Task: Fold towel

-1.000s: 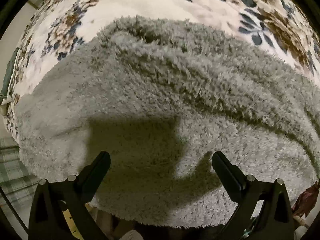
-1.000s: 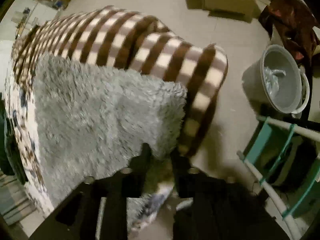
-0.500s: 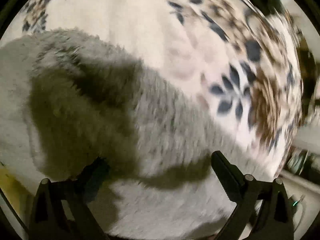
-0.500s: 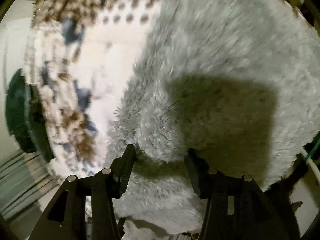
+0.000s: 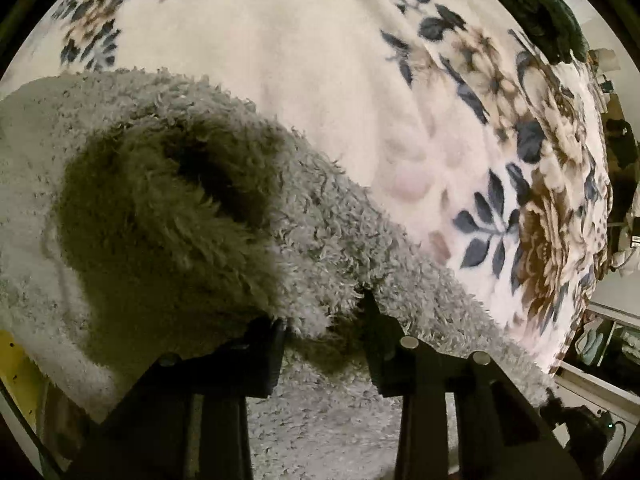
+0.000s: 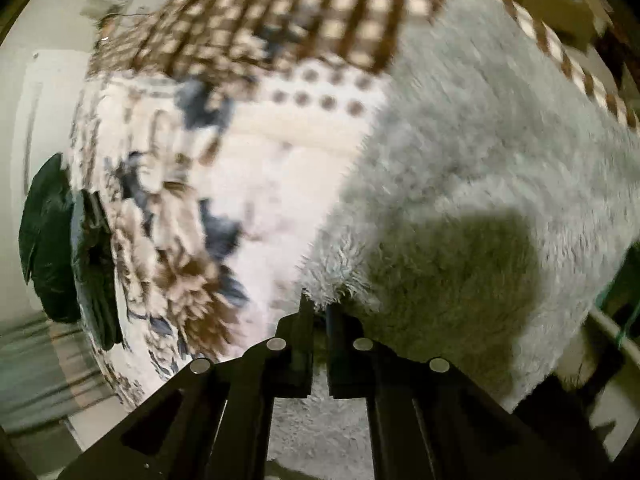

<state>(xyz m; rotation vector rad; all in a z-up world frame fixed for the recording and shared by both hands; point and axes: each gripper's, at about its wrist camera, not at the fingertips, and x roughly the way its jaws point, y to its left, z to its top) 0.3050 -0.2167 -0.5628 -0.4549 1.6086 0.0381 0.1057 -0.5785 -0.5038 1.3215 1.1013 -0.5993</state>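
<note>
Both tools pinch the grey shaggy towel [image 5: 320,240] at its near edge: left tool [image 5: 324,320] just closed narrow, right tool [image 6: 319,312] clamped tight, the pile spreading ahead over the floral blanket [image 5: 320,80].

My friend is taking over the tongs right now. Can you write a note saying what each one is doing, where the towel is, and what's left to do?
Left tongs: just closed on a bunched edge of the fluffy grey towel.
Right tongs: just closed, nearly shut, pinching the towel's edge.
The towel lies on the flowered blanket; a brown checked blanket lies beyond it.
Done: both edges gripped.
Left: probably lift both edges, carry them over, lay them flat and smooth the fold.
</note>
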